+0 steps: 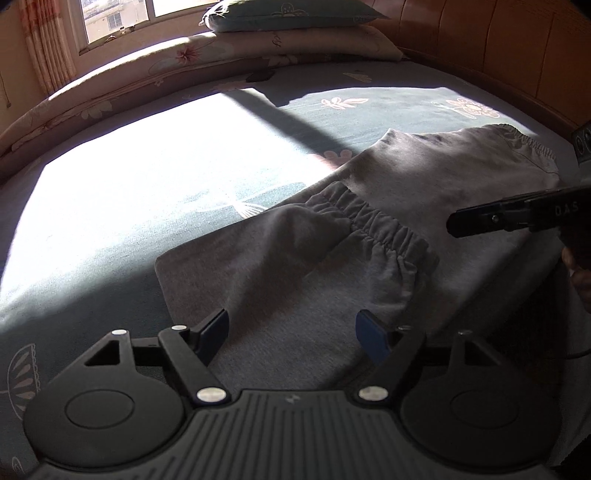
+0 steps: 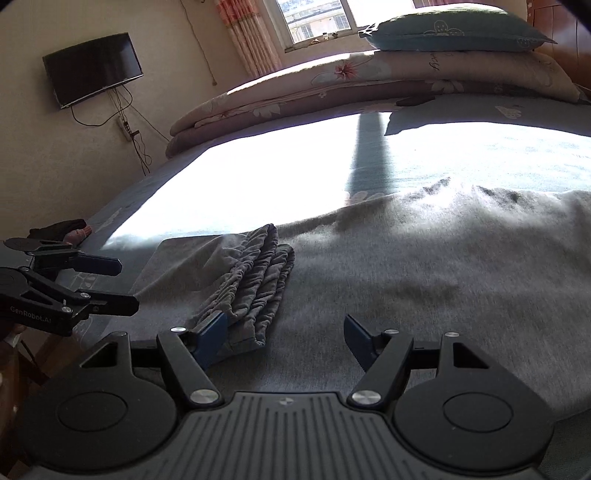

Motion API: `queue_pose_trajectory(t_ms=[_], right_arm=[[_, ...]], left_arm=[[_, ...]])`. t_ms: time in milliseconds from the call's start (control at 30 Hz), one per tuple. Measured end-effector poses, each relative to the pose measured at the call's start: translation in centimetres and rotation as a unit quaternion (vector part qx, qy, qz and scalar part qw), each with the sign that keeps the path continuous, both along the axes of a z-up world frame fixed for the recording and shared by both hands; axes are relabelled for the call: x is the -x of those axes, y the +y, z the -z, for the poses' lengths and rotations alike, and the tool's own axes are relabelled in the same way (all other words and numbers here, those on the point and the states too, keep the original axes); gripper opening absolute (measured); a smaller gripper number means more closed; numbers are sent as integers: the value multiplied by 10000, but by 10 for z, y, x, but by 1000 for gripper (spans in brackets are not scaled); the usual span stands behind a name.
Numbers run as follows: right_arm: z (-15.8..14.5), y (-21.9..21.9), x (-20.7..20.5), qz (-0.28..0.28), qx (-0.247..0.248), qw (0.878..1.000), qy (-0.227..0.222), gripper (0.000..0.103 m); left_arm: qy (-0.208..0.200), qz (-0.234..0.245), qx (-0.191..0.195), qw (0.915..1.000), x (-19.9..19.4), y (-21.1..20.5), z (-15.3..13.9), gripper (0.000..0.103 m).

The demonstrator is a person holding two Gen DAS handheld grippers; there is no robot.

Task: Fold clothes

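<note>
Both claws are seen with their fingers spread apart and nothing held between them: the left gripper (image 1: 293, 334) is poised just above the near part of the grey trousers (image 1: 295, 273), and the right gripper (image 2: 284, 338) is held low over the same garment, its left blue pad just beside the gathered cuffs (image 2: 258, 280). Most of each view is taken up by the bed (image 1: 147, 192), covered in a blue-green flowered sheet and crossed by a broad patch of glaring sunlight. On its near side the grey trousers are laid flat, partly folded, with the elastic cuffs doubled back on top of the cloth and the elastic waistband (image 1: 528, 147) lying toward the wooden headboard (image 1: 498, 33). A folded flowered quilt (image 2: 295, 99) is stacked along the far edge below the window (image 2: 332, 18), with a teal pillow (image 2: 454, 29) on top. A dark television (image 2: 92, 68) is mounted on the wall.
</note>
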State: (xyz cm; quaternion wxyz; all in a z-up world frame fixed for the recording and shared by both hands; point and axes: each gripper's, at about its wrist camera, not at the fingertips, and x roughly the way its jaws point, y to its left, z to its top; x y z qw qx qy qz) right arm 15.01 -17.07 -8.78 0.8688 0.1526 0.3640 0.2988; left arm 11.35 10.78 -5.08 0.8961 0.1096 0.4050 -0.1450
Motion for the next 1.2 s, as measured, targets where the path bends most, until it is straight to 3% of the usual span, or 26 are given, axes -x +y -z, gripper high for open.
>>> queue_pose_trajectory(t_ms=[100, 167, 300, 400, 467, 500, 533, 633, 700, 833, 900, 967, 1067, 1200], right_arm=[[3, 1, -26, -68, -700, 9962, 516, 75], [7, 7, -49, -48, -904, 9928, 786, 75], [20, 24, -91, 178, -943, 9873, 1265, 75], [28, 41, -107, 165, -709, 9861, 1492, 74], [27, 51, -107, 16, -616, 9883, 1398, 59], [24, 56, -105, -43, -477, 9907, 1277, 40], [20, 60, -102, -87, -347, 9931, 1117, 32], [9, 65, -97, -220, -277, 9970, 696, 24], [3, 64, -95, -171, -216, 9986, 448, 25], [13, 64, -94, -175, 185, 9973, 688, 36], [10, 58, -83, -211, 108, 9977, 638, 38], [6, 49, -70, -239, -66, 9978, 614, 48], [4, 44, -51, -221, -108, 9982, 553, 50], [4, 40, -32, -141, -158, 9984, 526, 52]], left_arm=[[37, 103, 45, 9999, 12, 5, 9, 76], [44, 125, 73, 9999, 16, 5, 13, 76], [105, -14, 190, 9998, 16, 8, 18, 76], [121, -71, 288, 9995, 17, 11, 21, 76], [143, -111, 300, 9994, 18, 15, 22, 76], [144, -140, 316, 9993, 19, 17, 22, 76], [145, -168, 332, 9992, 19, 19, 21, 76], [142, -133, 347, 9992, 25, 23, 22, 77], [136, -139, 231, 9995, 30, 25, 24, 79], [38, -190, -14, 9998, 41, 27, 25, 79], [-37, -163, -10, 9999, 47, 29, 25, 79], [-98, -143, -38, 9998, 49, 28, 27, 79], [-327, -144, -622, 9974, 52, 20, 34, 79], [-703, 107, -1503, 9861, 60, 7, 41, 79]])
